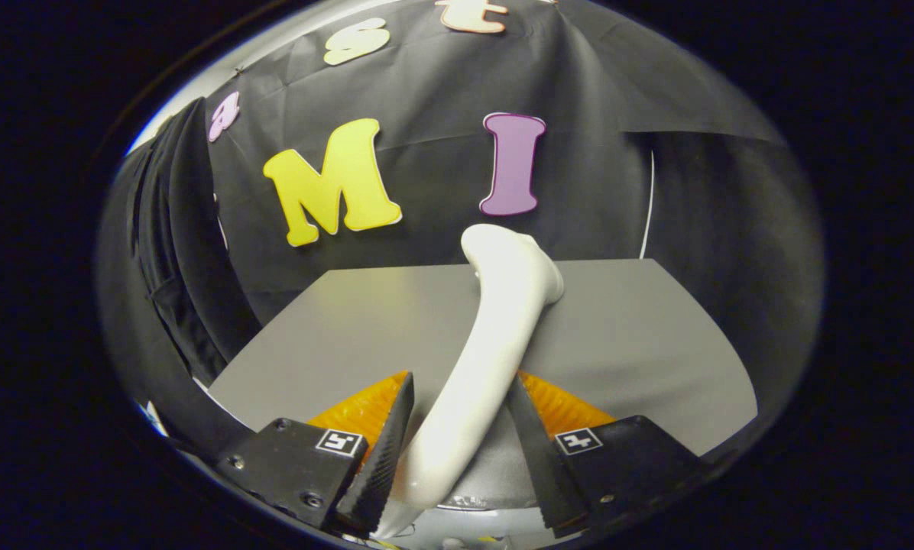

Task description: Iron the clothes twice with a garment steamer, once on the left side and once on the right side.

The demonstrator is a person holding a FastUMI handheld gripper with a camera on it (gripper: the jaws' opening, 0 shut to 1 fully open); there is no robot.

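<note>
A white garment steamer stands between my fingers, its curved handle rising ahead to a flared head that points away from me. My gripper is shut on the lower handle, with both fingers pressed against its sides. A black garment hangs off to the left, beyond the grey table's left edge and well apart from the steamer head. The steamer's base is hidden below my fingers.
A grey table spreads out under and ahead of the steamer, ending at the black cloth wall. A thin white cord runs down the wall at the table's far right corner.
</note>
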